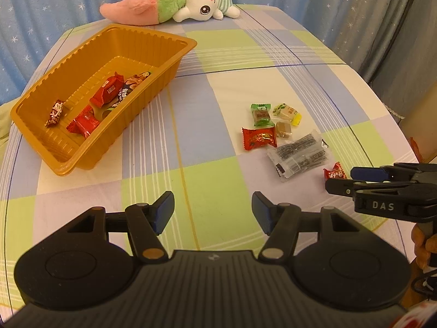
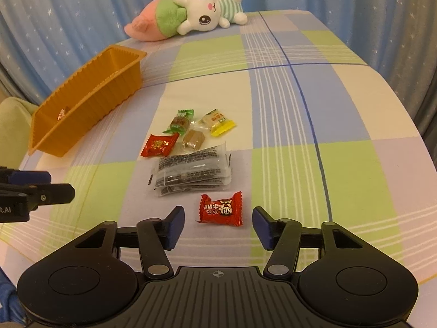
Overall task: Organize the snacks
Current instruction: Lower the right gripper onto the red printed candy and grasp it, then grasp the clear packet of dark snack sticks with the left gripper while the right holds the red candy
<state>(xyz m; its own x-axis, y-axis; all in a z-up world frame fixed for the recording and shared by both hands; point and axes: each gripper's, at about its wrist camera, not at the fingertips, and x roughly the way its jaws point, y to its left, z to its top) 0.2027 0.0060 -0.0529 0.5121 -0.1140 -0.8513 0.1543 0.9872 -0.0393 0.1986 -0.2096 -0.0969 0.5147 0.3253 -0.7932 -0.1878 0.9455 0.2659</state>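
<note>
Right gripper (image 2: 217,227) hangs low over the tablecloth (image 2: 341,104), jaws apart w/ nothing pressed between them. A red candy (image 2: 220,209) lies just ahead of the gap, between the two blue pads but not touched.

Left gripper (image 1: 213,211) sits over bare cloth, jaws about half open and empty. Plenty of free room under it and between it and the tray.

Past the red candy is a clear packet (image 2: 191,172) w/ dark print, touching or nearly so. Beyond that a small cluster, close together: another red candy (image 2: 159,145), a green-wrapped one (image 2: 180,122), a brown one in clear wrap (image 2: 193,139), a yellow-ended one (image 2: 218,122).

Orange tray (image 1: 174,39) stands well off to the left of the pile, w/ an open strip of cloth between. Inside it: several wrapped snacks (image 1: 108,93), mostly red, one dark.

Plush toy (image 1: 169,0) lies at the far edge of the table, by the blue curtain (image 1: 54,5). The right half of the cloth is clear out to the rounded table edge.
</note>
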